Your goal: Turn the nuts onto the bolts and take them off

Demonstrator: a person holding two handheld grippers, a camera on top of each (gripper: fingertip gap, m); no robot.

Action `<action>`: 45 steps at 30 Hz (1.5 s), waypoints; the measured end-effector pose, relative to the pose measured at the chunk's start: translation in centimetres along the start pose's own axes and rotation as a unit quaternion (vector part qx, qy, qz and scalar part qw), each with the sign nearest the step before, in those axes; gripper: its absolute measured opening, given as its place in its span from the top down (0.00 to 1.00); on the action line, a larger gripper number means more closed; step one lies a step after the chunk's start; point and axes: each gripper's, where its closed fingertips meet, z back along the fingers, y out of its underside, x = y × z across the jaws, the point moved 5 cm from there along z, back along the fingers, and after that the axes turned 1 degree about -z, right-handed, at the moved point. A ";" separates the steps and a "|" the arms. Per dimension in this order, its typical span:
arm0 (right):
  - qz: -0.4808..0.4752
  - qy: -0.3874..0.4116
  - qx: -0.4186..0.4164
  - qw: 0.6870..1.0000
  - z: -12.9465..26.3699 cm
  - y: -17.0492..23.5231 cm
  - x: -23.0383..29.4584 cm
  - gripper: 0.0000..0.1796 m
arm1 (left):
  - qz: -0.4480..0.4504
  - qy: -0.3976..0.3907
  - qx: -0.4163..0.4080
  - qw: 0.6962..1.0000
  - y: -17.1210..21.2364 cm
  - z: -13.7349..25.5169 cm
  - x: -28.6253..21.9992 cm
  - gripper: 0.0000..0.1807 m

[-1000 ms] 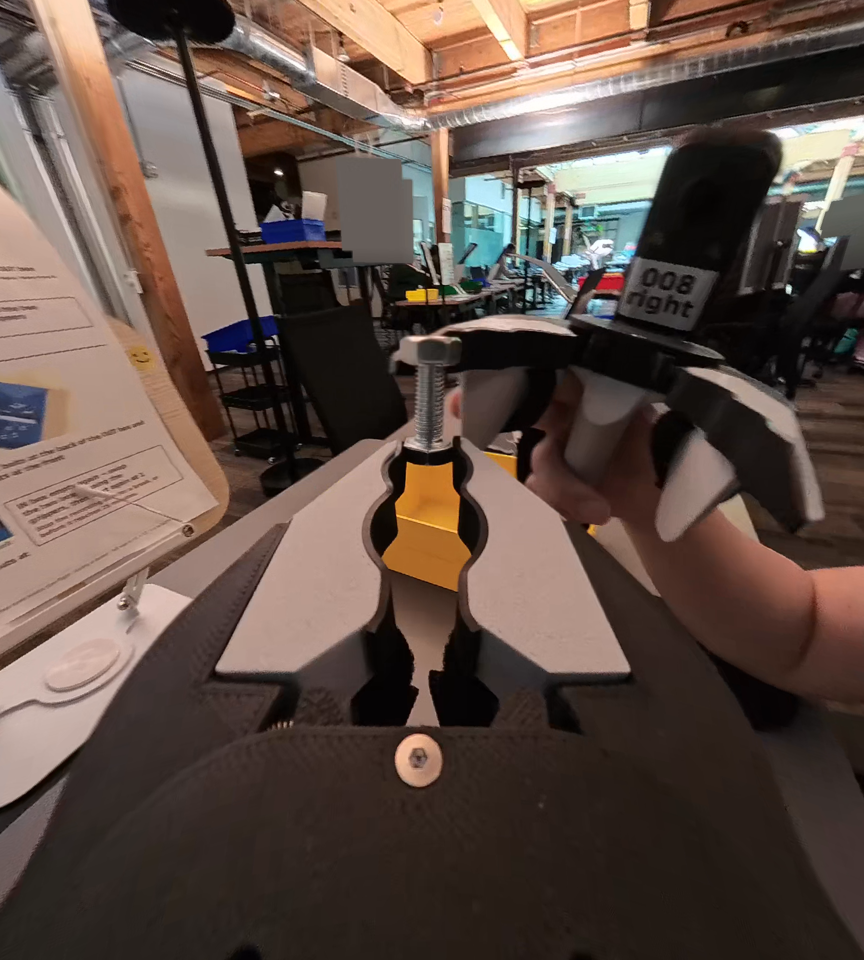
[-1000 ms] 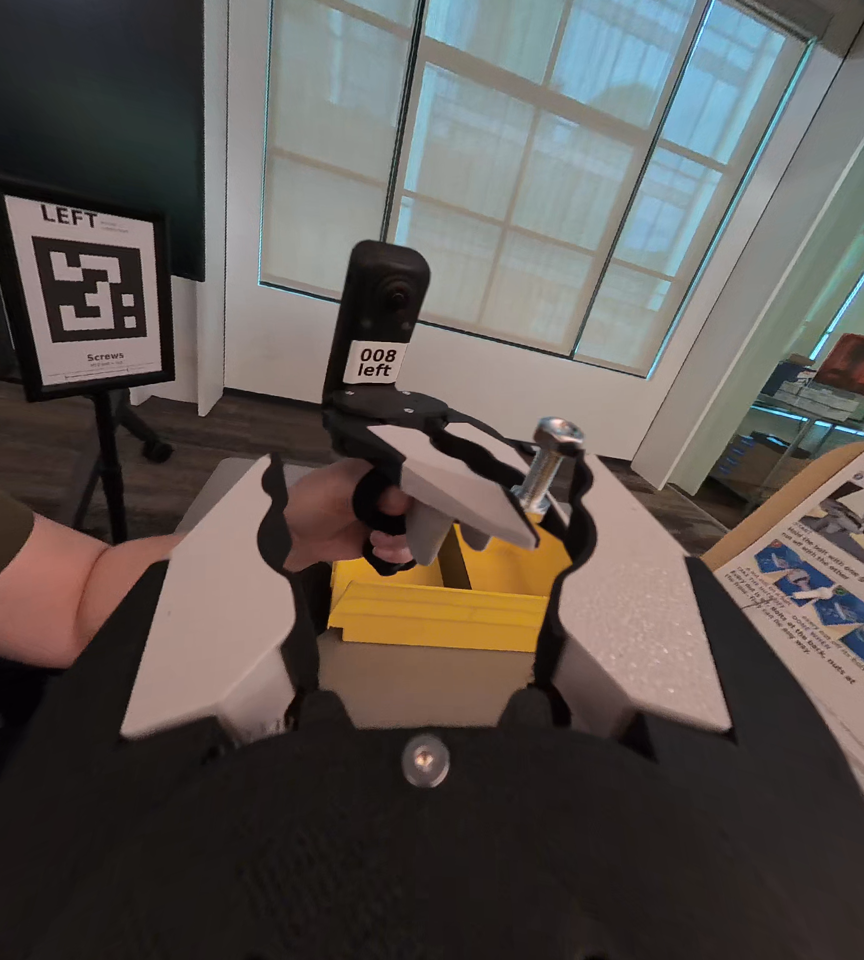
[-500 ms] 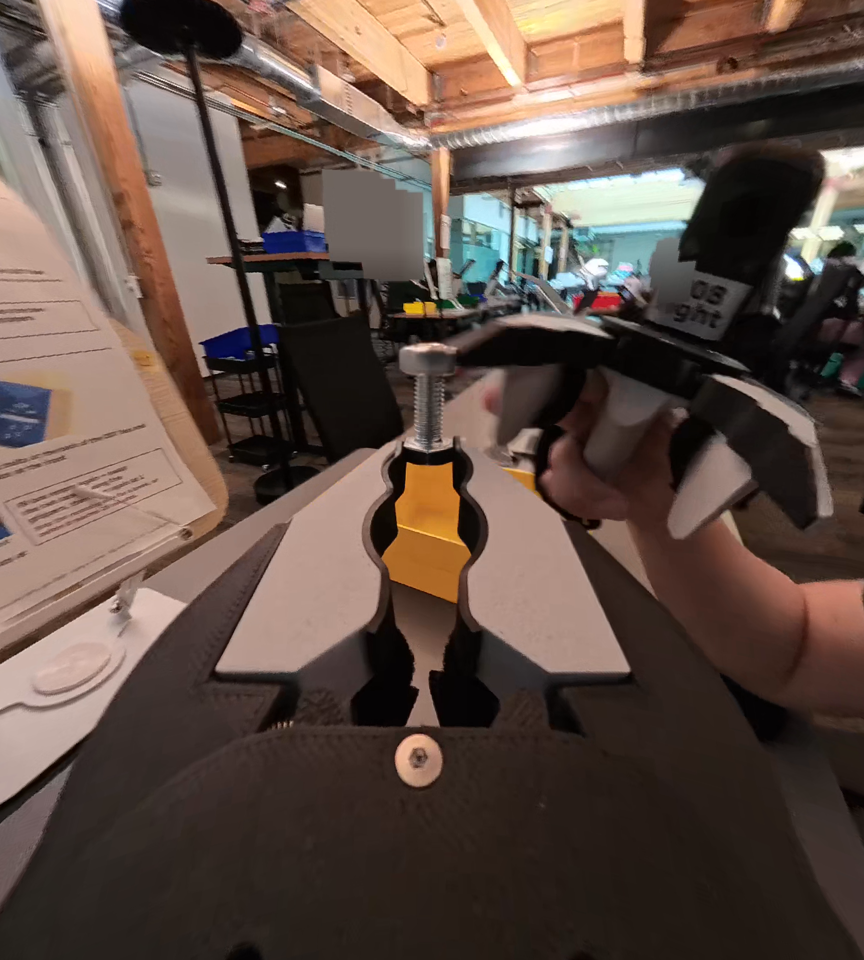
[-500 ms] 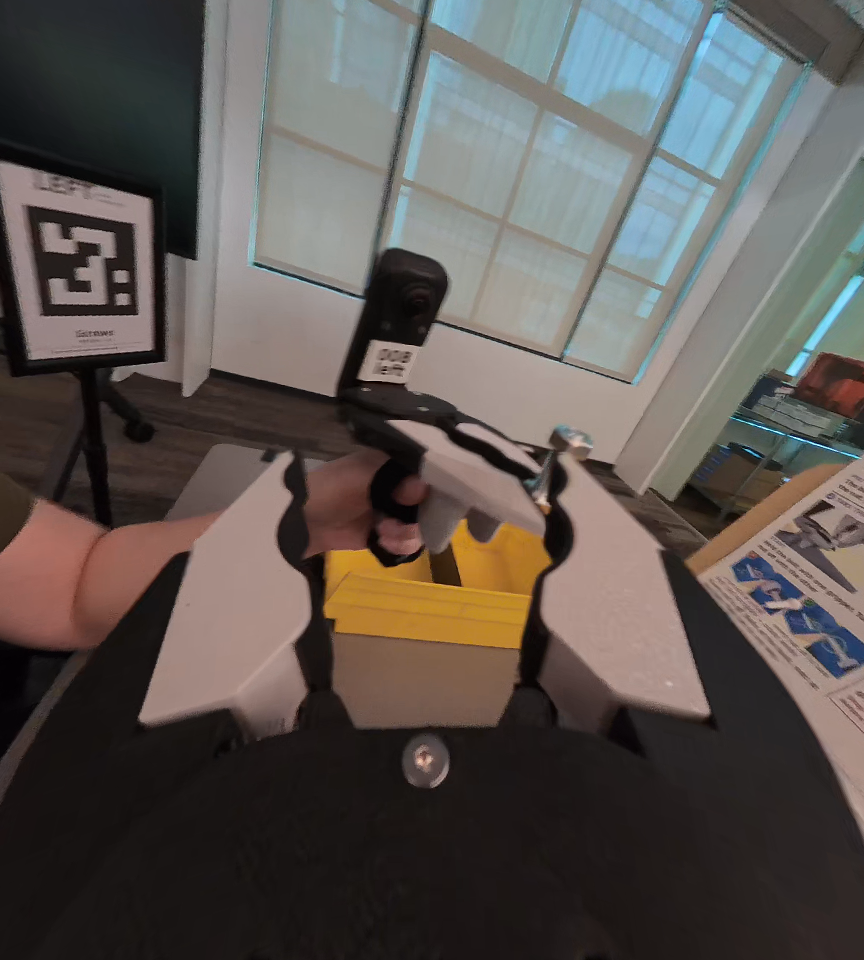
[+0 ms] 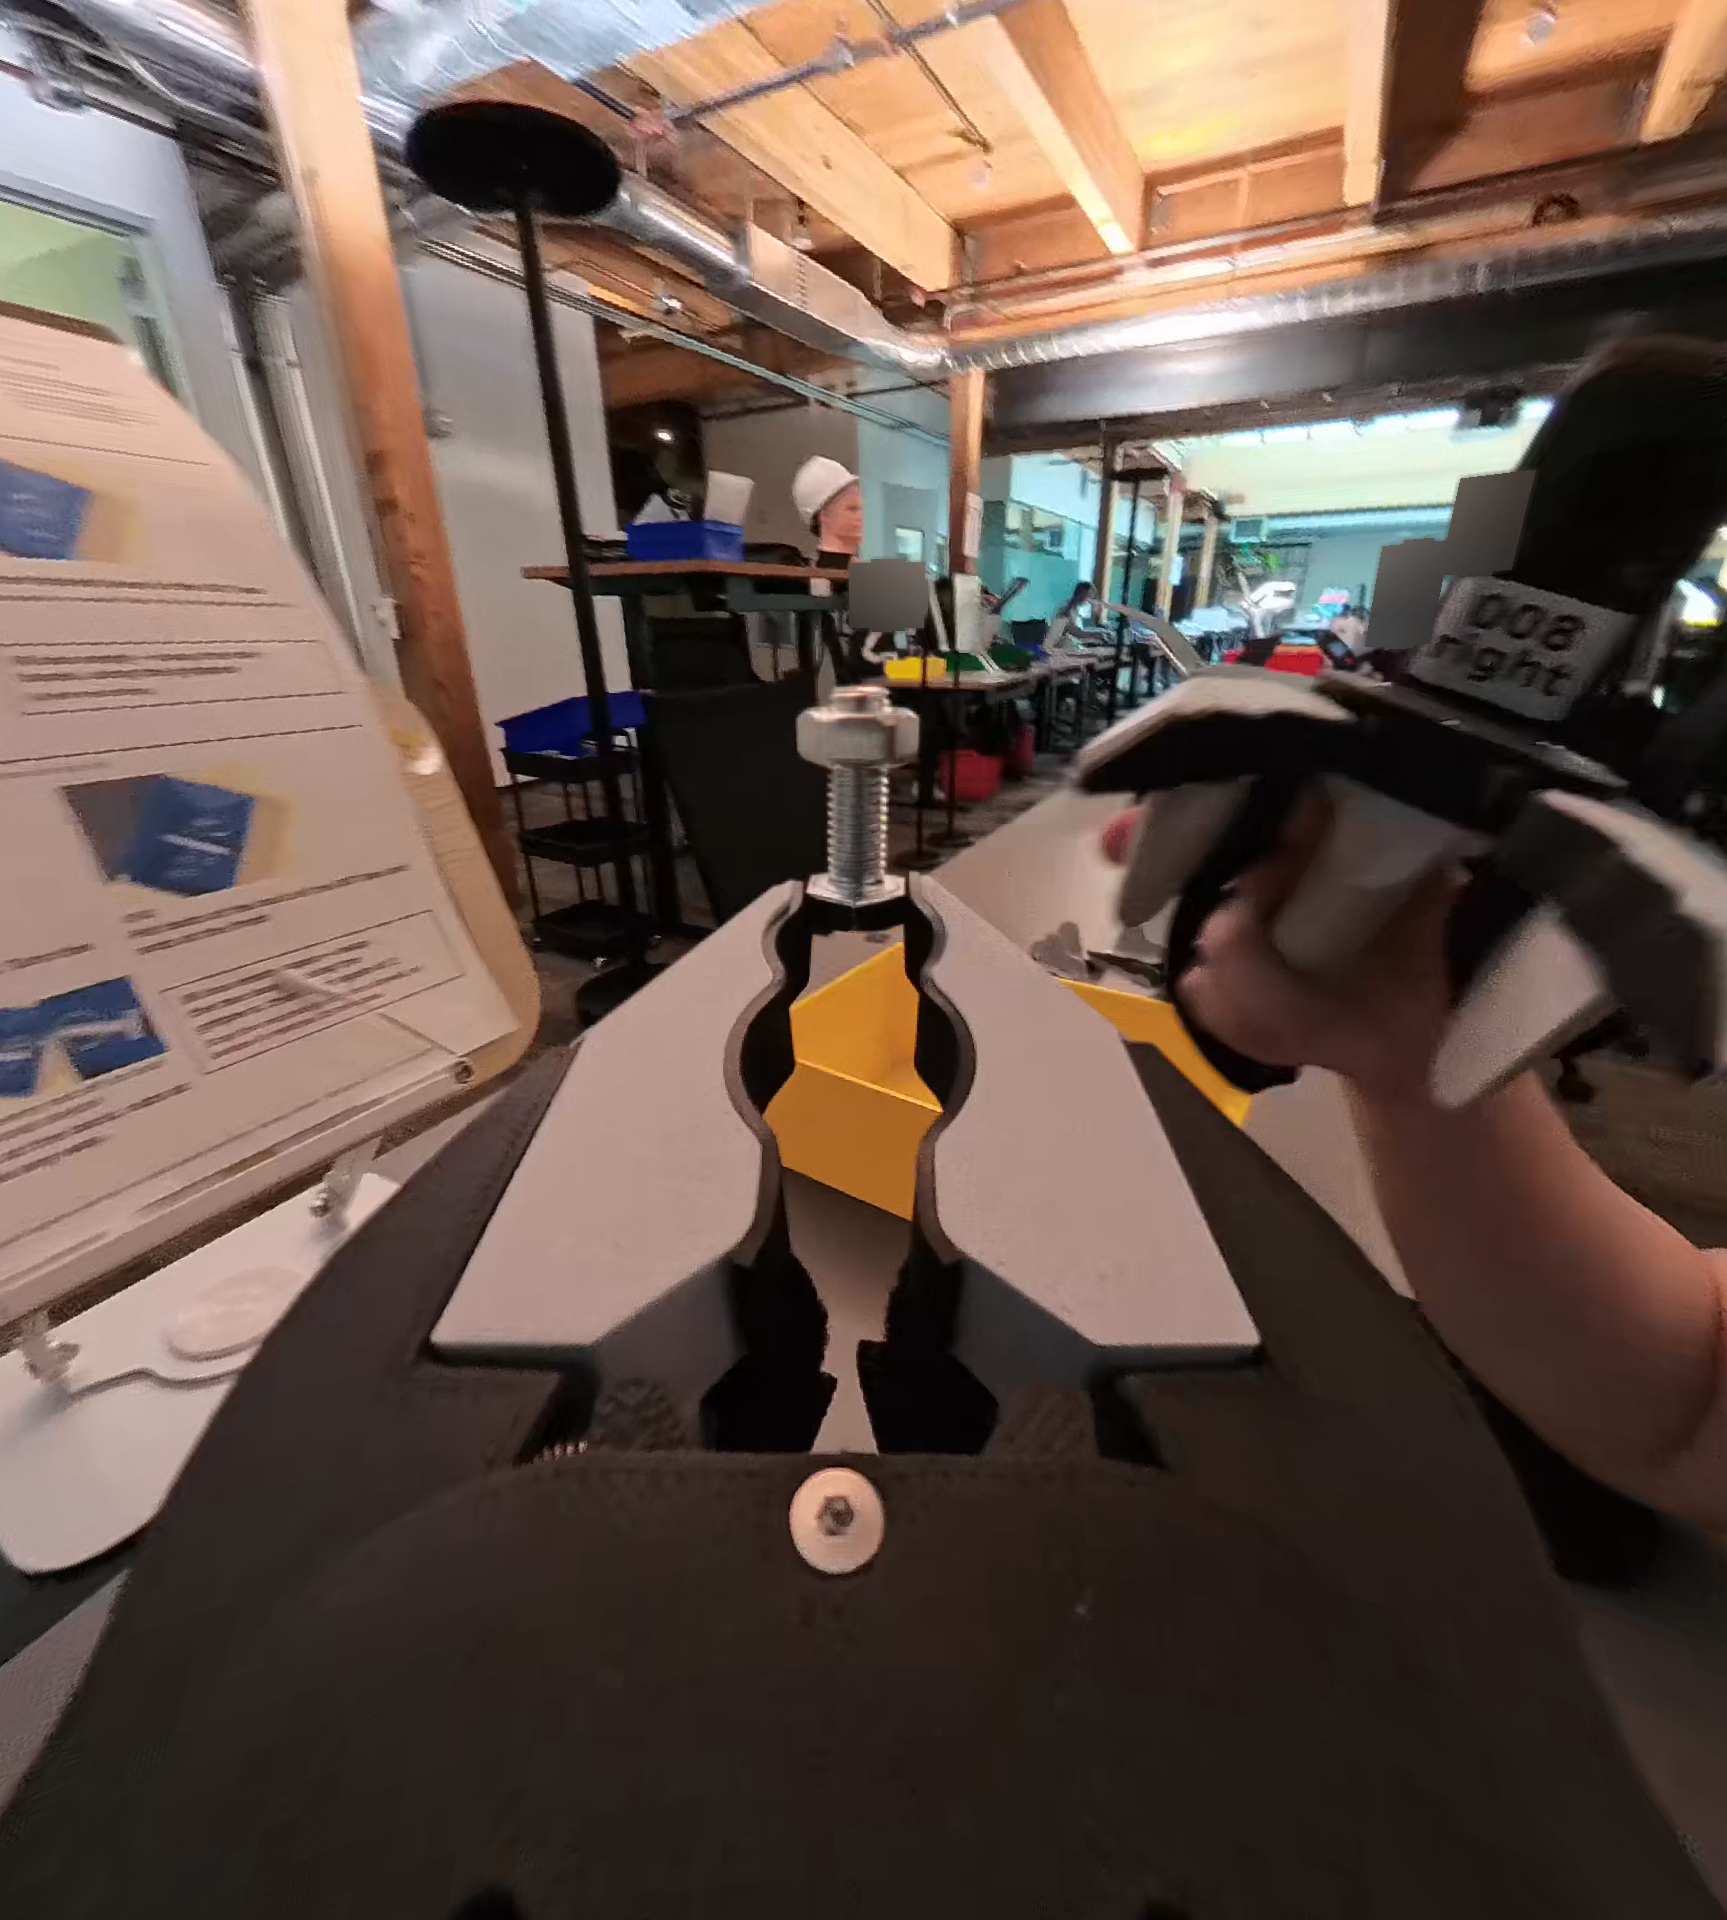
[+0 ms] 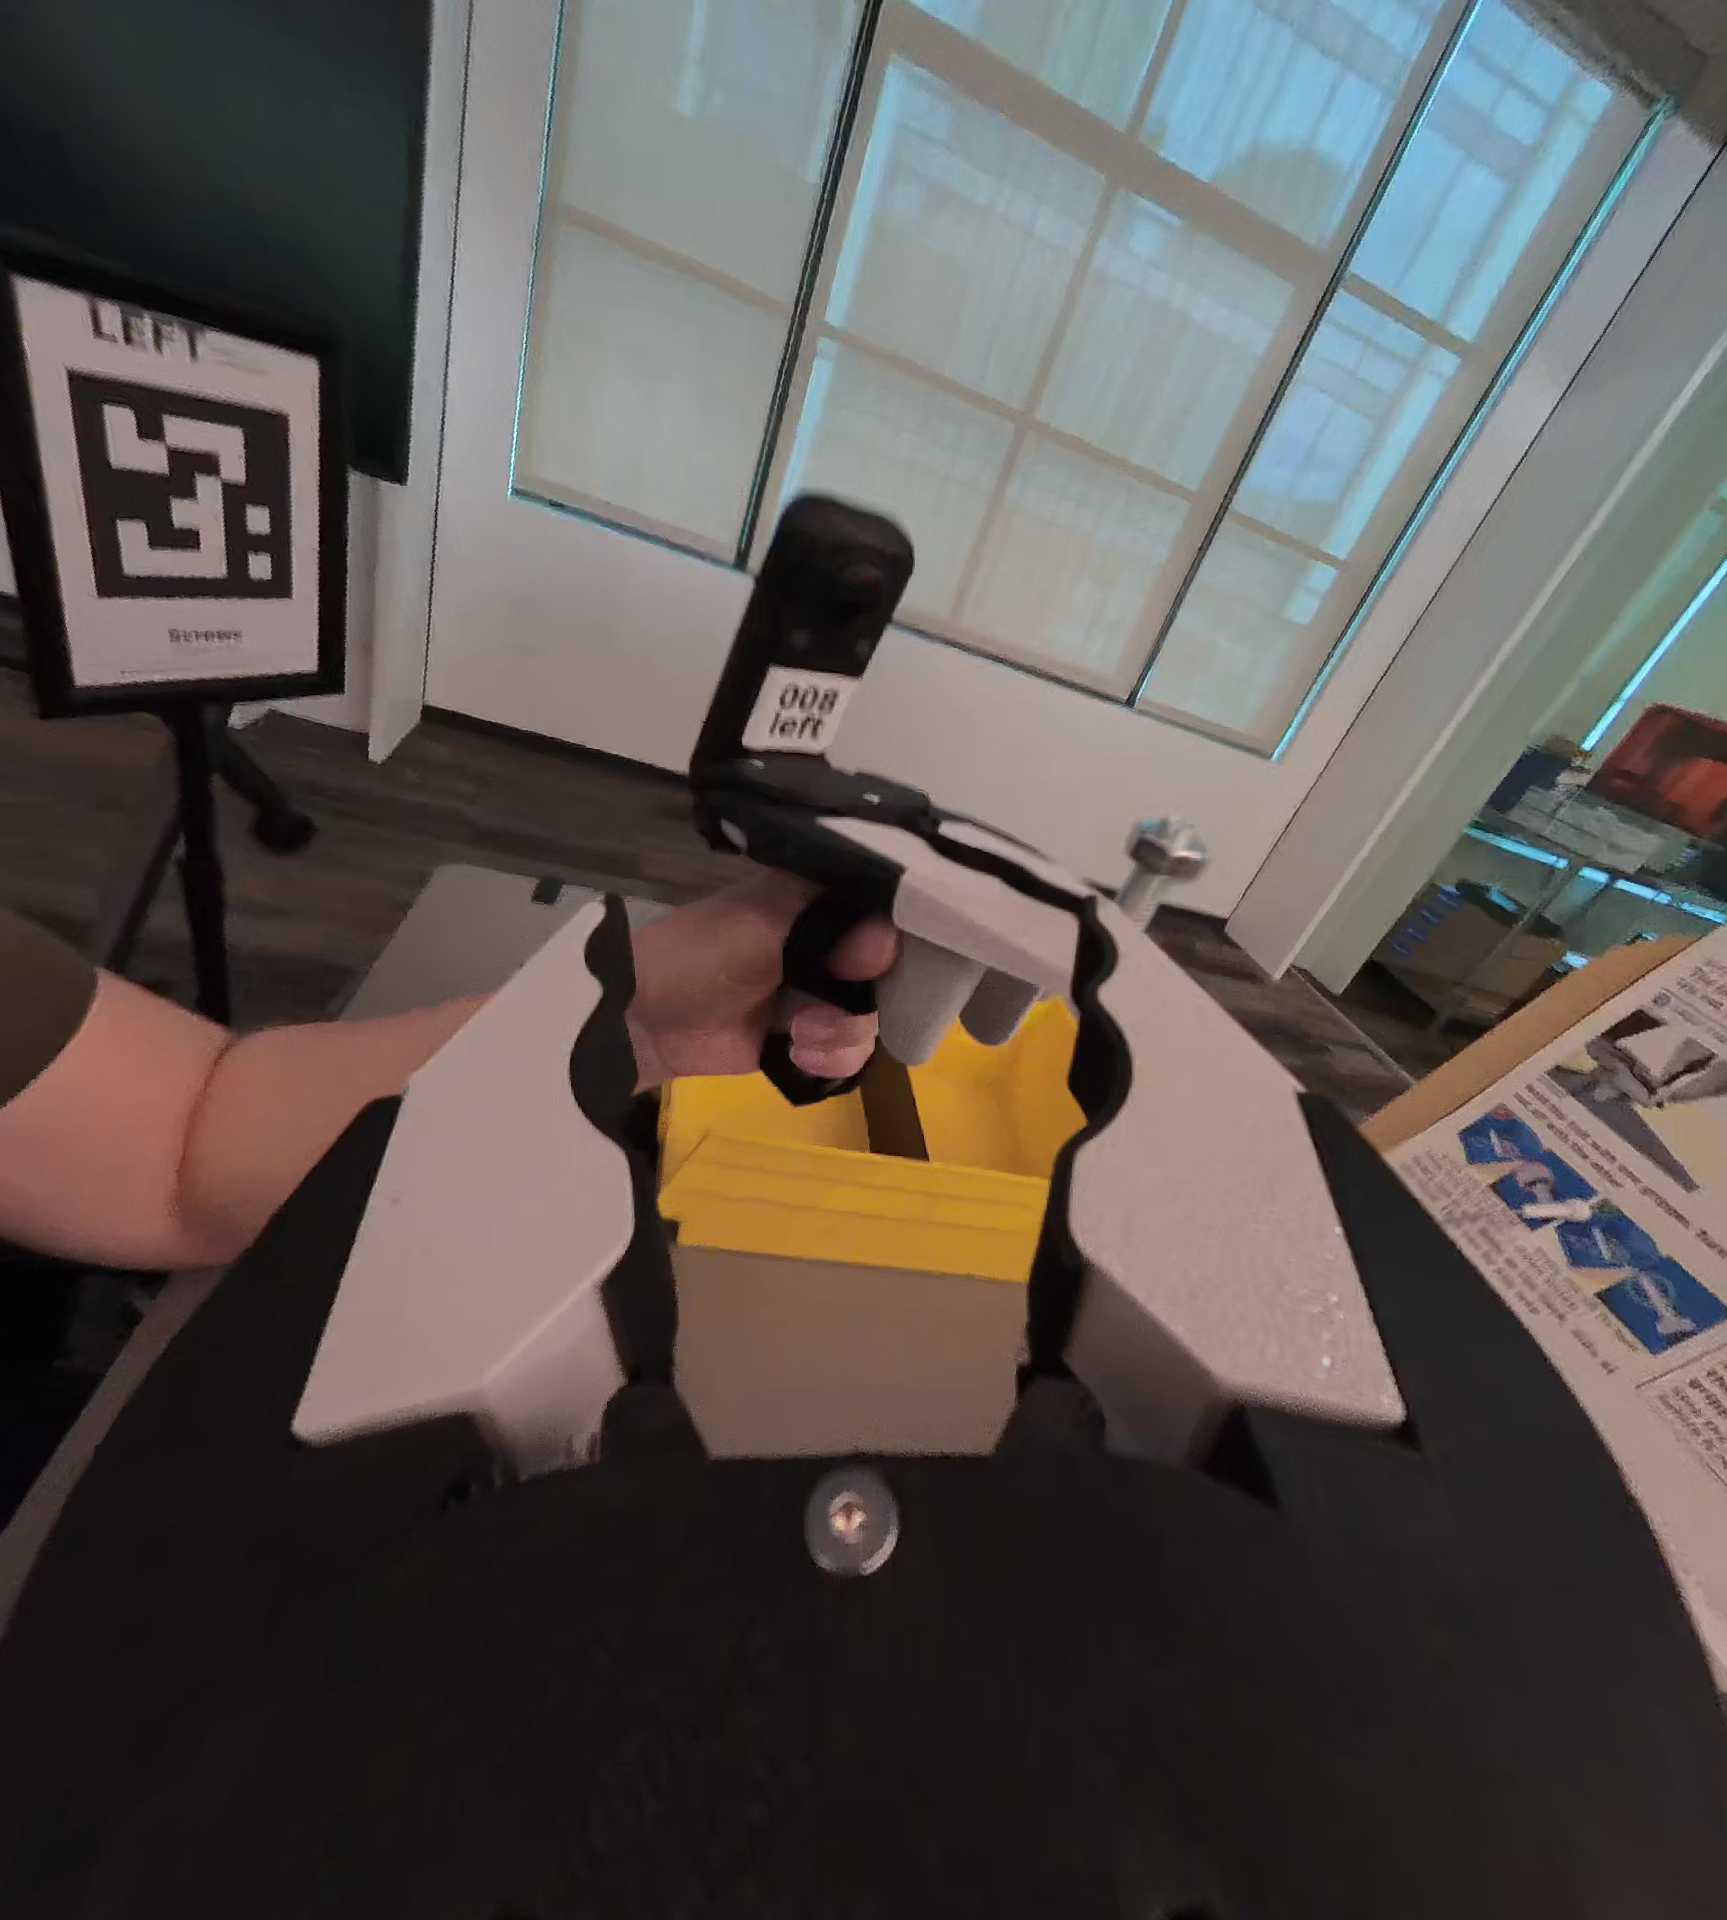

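Observation:
My left gripper [image 5: 854, 920] is shut on the lower end of a silver bolt [image 5: 854, 821], where a hex nut [image 5: 854, 891] sits between the fingertips. The bolt stands upright with its head on top. My right gripper [image 6: 854, 966] is open and empty, its fingers wide apart. In the left wrist view the right gripper [image 5: 1410, 862] hangs to the right of the bolt, clear of it. In the right wrist view the bolt head [image 6: 1165, 844] shows just beyond my right finger, outside the gap, with the left gripper [image 6: 942, 904] ahead.
A yellow bin [image 5: 854, 1101] stands on the grey table [image 5: 1295, 1174] under both grippers; it also shows in the right wrist view [image 6: 859, 1195]. An instruction sheet on a stand [image 5: 132, 831] is at the left. A marker sign on a stand [image 6: 173, 499] is beyond the table.
The right gripper has drawn back from the bolt head, to the right and away. The left gripper still holds the bolt upright and has shifted a little.

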 end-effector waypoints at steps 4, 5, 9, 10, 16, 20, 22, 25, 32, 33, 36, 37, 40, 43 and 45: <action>0.007 0.052 -0.005 0.999 0.6 -0.4 -1.1 0.49 | 0.009 0.024 -0.012 1.000 -0.6 1.2 0.2 0.91; 0.005 0.061 0.000 0.998 0.4 -0.1 -1.4 0.47 | 0.005 0.043 -0.009 0.999 -0.6 1.0 -0.5 0.91; -0.016 0.038 -0.017 0.999 -0.8 0.6 -1.2 0.45 | -0.017 0.102 0.033 0.994 0.5 -1.0 -3.3 0.91; -0.019 0.033 -0.015 0.999 -0.9 0.7 -1.0 0.45 | -0.026 0.090 0.043 0.995 0.8 -1.3 -3.3 0.91; -0.047 -0.006 -0.001 0.999 0.8 -0.7 0.0 0.63 | 0.021 0.027 0.000 0.999 -0.3 0.6 0.0 0.91; -0.024 0.043 -0.003 0.999 0.9 -0.2 -1.5 0.56 | 0.018 0.061 -0.010 0.998 -0.8 1.1 -0.6 0.91; -0.034 0.044 -0.003 0.998 0.4 0.4 -1.9 0.55 | 0.004 0.082 0.000 0.997 -0.5 0.4 -1.8 0.91; -0.043 0.037 0.001 0.998 -0.3 1.2 -2.0 0.60 | -0.015 0.107 0.015 0.994 0.0 -0.5 -3.2 0.91; -0.088 0.019 -0.036 0.995 0.1 1.1 -2.6 0.88 | -0.010 0.139 0.021 0.990 0.4 -0.9 -4.1 0.91; -0.094 0.020 -0.041 0.994 0.2 1.1 -2.8 0.92 | -0.012 0.136 0.021 0.990 0.3 -0.9 -4.1 0.91; -0.111 0.012 -0.054 0.992 0.3 1.1 -3.0 0.96 | -0.014 0.142 0.019 0.990 0.2 -0.9 -4.3 0.91; -0.119 0.007 -0.054 0.991 0.3 1.1 -3.0 0.96 | -0.013 0.146 0.017 0.989 0.3 -1.0 -4.4 0.91; -0.120 0.019 -0.050 0.991 0.8 1.2 -3.6 0.96 | -0.001 0.146 0.012 0.989 0.2 -1.1 -4.3 0.90; -0.097 0.095 -0.011 0.991 4.7 0.8 -6.3 0.96 | 0.008 0.105 -0.004 0.994 -0.4 -0.7 -3.3 0.77; -0.134 0.154 0.059 0.977 9.5 1.9 -8.8 0.96 | 0.005 0.074 0.000 0.997 -0.6 -0.1 -2.3 0.73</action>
